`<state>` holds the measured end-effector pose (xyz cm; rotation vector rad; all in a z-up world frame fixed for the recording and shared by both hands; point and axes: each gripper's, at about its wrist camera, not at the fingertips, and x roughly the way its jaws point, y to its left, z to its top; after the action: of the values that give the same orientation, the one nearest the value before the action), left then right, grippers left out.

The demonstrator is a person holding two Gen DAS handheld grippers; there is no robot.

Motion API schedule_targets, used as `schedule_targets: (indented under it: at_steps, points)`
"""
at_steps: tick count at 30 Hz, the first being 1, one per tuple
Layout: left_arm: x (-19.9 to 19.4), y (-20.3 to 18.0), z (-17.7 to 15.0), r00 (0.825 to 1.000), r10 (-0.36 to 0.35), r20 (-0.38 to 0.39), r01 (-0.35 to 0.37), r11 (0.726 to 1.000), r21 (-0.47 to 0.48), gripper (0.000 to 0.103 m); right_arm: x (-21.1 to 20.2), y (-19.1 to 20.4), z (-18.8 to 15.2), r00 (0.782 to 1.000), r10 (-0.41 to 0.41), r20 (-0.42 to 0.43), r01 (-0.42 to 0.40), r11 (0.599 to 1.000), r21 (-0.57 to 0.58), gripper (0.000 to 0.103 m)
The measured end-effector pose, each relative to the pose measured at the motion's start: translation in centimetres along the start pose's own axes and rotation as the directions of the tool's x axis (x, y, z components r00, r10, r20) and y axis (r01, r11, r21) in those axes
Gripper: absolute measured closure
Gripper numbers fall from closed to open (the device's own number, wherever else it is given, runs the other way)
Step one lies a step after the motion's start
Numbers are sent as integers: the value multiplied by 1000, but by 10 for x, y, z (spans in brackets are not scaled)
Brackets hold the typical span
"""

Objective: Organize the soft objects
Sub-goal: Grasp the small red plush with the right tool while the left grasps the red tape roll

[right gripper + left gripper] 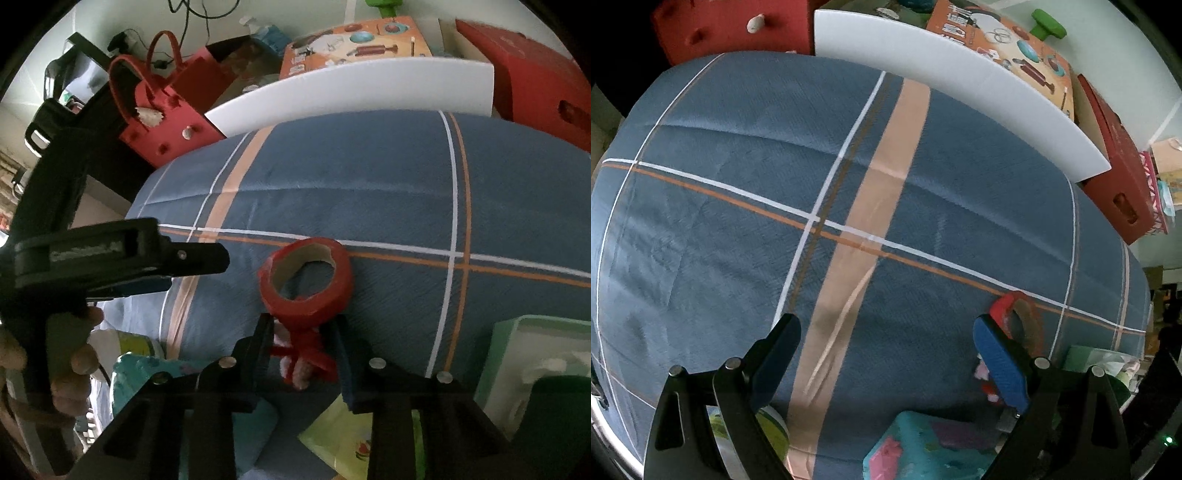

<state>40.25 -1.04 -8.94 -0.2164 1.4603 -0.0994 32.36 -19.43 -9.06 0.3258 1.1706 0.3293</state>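
A large blue plaid cushion point(746, 206) with white, orange and peach stripes fills the left wrist view; it also shows in the right wrist view point(388, 184). My left gripper point(886, 325) is open just above its near side, holding nothing. My right gripper point(303, 328) is shut on a red roll of tape point(306, 299) tangled with a red and white fuzzy pipe cleaner point(306, 354), held over the cushion's near edge. The tape roll point(1015, 314) shows behind my left gripper's right finger in the left wrist view.
A white foam board point(960, 85) leans behind the cushion, with an orange printed box point(1008, 48) and red boxes point(1115, 173) beyond. A red bag point(162, 122) stands at the back left. A teal patterned pouch point(923, 446) and a green box point(532, 354) lie near me.
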Motion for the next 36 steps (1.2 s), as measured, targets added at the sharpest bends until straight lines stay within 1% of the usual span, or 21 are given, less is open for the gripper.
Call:
schedule_targets:
  at_steps: [2,3,6,9,13,16,19,27,31,36]
  points:
    - [0,-3,-1,1000,-3,-4,3,1000,1,8,3,-2,0,1000,11,-4,-11,1000,7,70]
    - [0,-5,-1,1000,-3,-6,3,1000,0,8,3,-1,0,1000,11,-2,-11,1000,2,73]
    - [0,-8,-1,1000,6,-4,-6,1000,0,8,3,-1,0,1000,23,6,-23,1000,-2,76]
    - [0,-11,0,1000,2,1,-2,1000,-9,8,2,-2,-1,999,38,8,-38,999,4,76]
    - [4,-19,4,1000,-26,-14,26,999,-32,9,-2,-4,-1,999,47,12,-48,999,17,76]
    - [4,-24,5,999,-29,-22,28,999,-34,9,-6,-7,-1,998,65,16,-65,997,30,77]
    - [2,-31,4,1000,-23,-11,22,999,-24,9,-13,-11,0,996,87,24,-88,995,45,77]
    - [-11,-44,1,1000,-16,0,16,1000,-7,9,-44,-9,1,993,87,85,-91,995,40,77]
    - [-12,-50,-1,1000,-6,2,6,1000,-2,9,-56,-11,-1,990,91,103,-95,995,38,77]
    - [-10,-58,-6,1000,3,-1,-3,1000,10,9,-73,-13,0,984,100,147,-108,993,42,77]
